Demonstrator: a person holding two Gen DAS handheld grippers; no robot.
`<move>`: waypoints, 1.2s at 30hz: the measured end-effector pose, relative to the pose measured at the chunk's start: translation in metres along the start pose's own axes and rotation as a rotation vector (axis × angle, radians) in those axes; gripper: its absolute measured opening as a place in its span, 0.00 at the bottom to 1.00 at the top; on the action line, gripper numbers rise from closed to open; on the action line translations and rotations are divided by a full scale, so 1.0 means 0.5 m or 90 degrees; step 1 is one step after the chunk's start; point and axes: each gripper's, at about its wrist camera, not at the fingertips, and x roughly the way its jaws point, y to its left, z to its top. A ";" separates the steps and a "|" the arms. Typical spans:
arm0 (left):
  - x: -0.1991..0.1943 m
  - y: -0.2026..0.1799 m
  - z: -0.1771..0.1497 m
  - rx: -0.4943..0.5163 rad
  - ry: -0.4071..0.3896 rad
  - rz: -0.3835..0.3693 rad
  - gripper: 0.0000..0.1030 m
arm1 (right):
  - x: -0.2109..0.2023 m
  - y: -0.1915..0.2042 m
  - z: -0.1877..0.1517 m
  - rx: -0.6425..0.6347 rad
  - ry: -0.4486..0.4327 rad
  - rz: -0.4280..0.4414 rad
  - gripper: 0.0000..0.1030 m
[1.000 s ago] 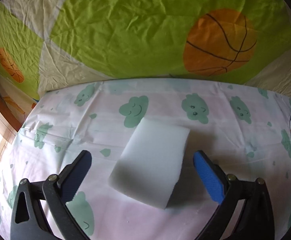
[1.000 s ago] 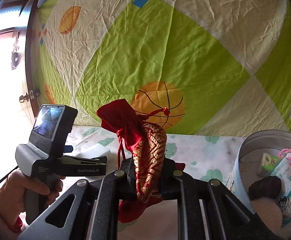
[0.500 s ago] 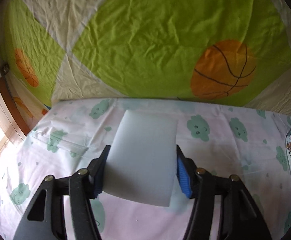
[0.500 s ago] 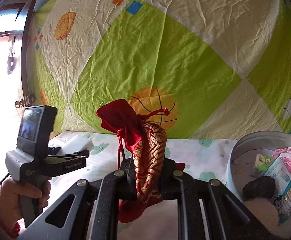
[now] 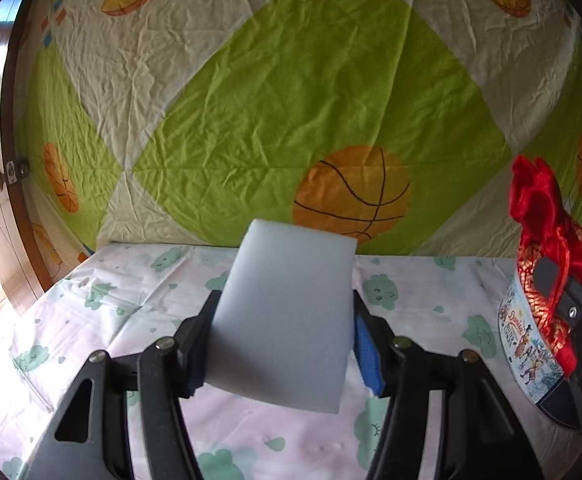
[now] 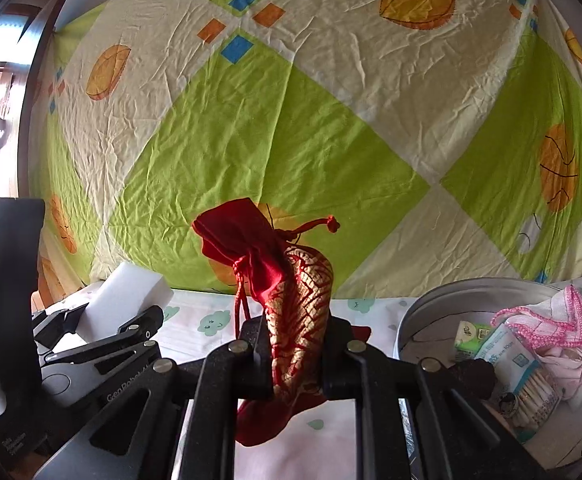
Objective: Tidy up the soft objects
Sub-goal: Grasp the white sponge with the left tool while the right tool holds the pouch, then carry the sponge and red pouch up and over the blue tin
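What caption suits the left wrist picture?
Left gripper lifts a white sponge above the cloud-print tablecloth.

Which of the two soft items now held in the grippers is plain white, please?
The foam sponge block, clamped in the left gripper; the right gripper holds a red-and-gold drawstring pouch.

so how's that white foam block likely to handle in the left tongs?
Probably light and springy: the white foam block sticks out past the left tongs without drooping. Its sides look slightly pinched at the pads, so it likely squashes easily. The matte surface should grip well.
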 end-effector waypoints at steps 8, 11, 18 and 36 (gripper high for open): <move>-0.021 -0.018 -0.017 -0.003 0.004 0.014 0.57 | -0.018 -0.011 -0.004 0.002 0.007 -0.002 0.17; -0.028 -0.022 -0.020 -0.003 0.002 0.019 0.57 | -0.026 -0.014 -0.006 0.000 0.009 0.000 0.17; -0.042 -0.029 -0.027 -0.012 0.006 0.017 0.57 | -0.043 -0.024 -0.011 -0.004 0.012 -0.002 0.17; -0.078 -0.062 -0.040 -0.020 0.004 0.002 0.57 | -0.079 -0.060 -0.016 -0.012 0.015 -0.002 0.17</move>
